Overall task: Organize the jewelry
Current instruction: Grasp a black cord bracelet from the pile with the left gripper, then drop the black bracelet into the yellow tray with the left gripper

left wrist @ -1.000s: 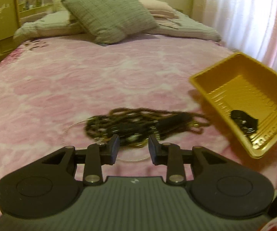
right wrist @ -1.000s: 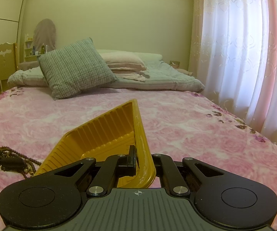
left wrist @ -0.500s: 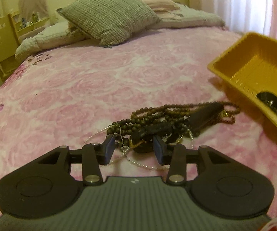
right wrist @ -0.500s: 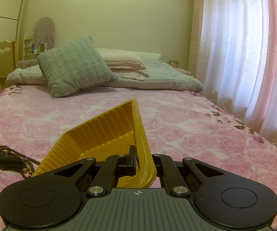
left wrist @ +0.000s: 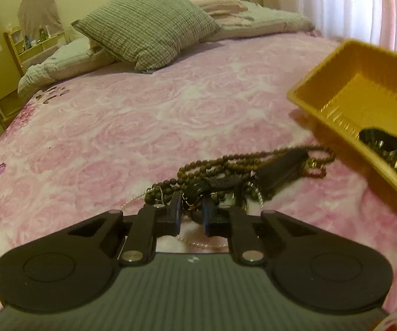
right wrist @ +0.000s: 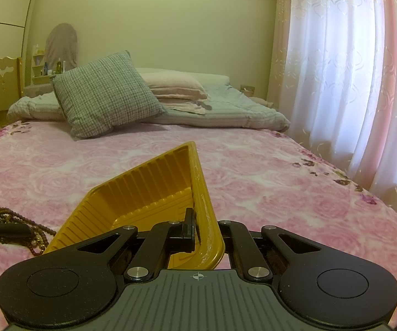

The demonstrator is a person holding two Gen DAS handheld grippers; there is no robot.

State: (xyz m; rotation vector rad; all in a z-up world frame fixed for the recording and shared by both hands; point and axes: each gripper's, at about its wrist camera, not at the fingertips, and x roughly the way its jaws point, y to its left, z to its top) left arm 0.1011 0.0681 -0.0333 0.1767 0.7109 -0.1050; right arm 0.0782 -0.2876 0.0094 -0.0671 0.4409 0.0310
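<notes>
Lying between left tongs (left wrist: 192, 211), jewelry tangle (left wrist: 234, 179), seemingly ungripped.

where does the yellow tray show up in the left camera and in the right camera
Left wrist view: the yellow tray sits at the right edge, beyond the jewelry pile.
Right wrist view: the tray is at bottom center, its near wall gripped by the right gripper.
Shared landmark: the green checked pillow.

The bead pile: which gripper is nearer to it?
Left. The left gripper has its open jaws in the bead pile; the right gripper, beside the pile, grips the yellow tray.
</notes>
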